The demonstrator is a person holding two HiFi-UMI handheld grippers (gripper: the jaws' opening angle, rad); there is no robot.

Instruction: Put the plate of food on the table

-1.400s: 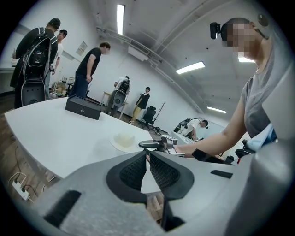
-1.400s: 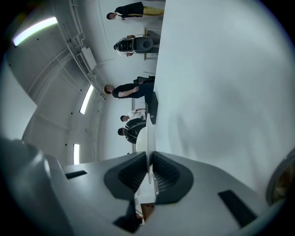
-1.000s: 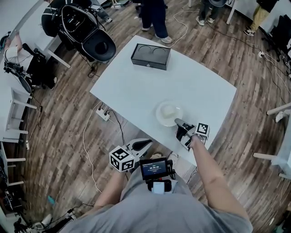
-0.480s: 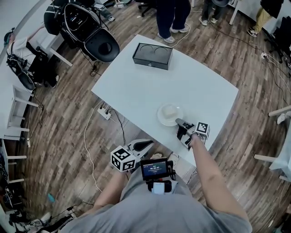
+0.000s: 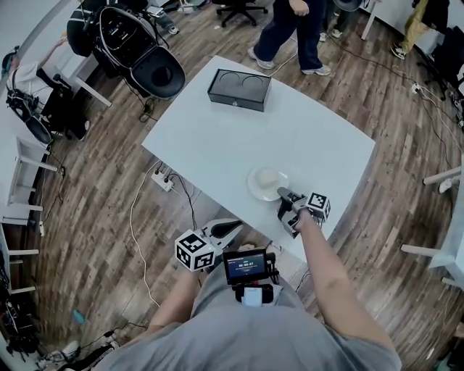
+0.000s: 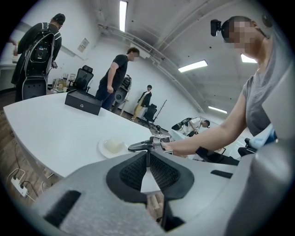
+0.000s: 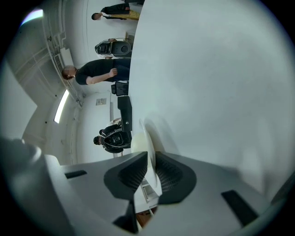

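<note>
A white plate point(image 5: 265, 181) with a pale lump of food point(image 5: 268, 176) lies on the white table point(image 5: 290, 130), close to its near edge. My right gripper point(image 5: 283, 194) is shut on the plate's near rim; in the right gripper view the plate point(image 7: 148, 143) stands edge-on between the pads of that gripper point(image 7: 151, 161). My left gripper point(image 5: 235, 228) is held off the table, below its near edge, shut with nothing in it. From the left gripper view I see the plate point(image 6: 112, 147) and the right gripper point(image 6: 138, 146) beyond my own left gripper point(image 6: 148, 154).
A black box point(image 5: 240, 89) with two round recesses sits at the table's far end. A power strip point(image 5: 164, 181) and cables lie on the wood floor to the left. A black stroller point(image 5: 138, 51) stands at the far left, and a person point(image 5: 293, 22) walks past the far end.
The plate and my right gripper hold the same spot on the table. The person at the far end has walked to the right. My left gripper has not moved.
</note>
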